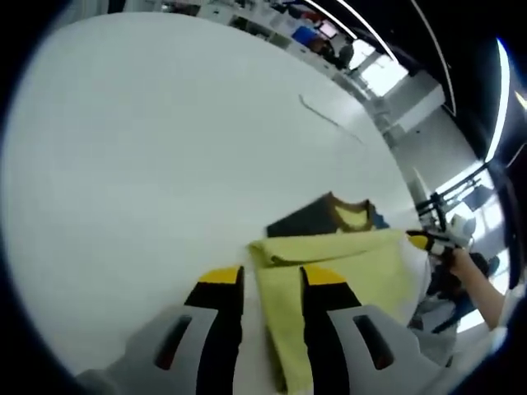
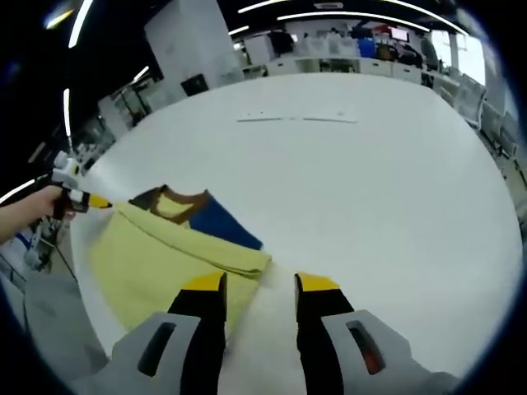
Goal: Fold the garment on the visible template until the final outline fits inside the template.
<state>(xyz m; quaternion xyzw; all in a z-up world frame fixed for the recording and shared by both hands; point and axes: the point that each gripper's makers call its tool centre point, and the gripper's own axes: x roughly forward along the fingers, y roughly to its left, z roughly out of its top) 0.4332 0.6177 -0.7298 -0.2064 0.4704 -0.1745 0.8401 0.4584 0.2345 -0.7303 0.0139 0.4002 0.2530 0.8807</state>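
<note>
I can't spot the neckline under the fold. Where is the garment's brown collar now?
In the left gripper view the brown collar sits beyond the yellow folded layer, right of centre on the white table. In the right gripper view it lies left of centre, beside the blue part.

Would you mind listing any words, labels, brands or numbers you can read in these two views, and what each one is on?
None can be read.
The yellow garment and its collar show no print or tag text.
The white table carries no readable marking.
The background shelves are too small and blurred to read.
The left gripper and right gripper show no lettering.
</note>
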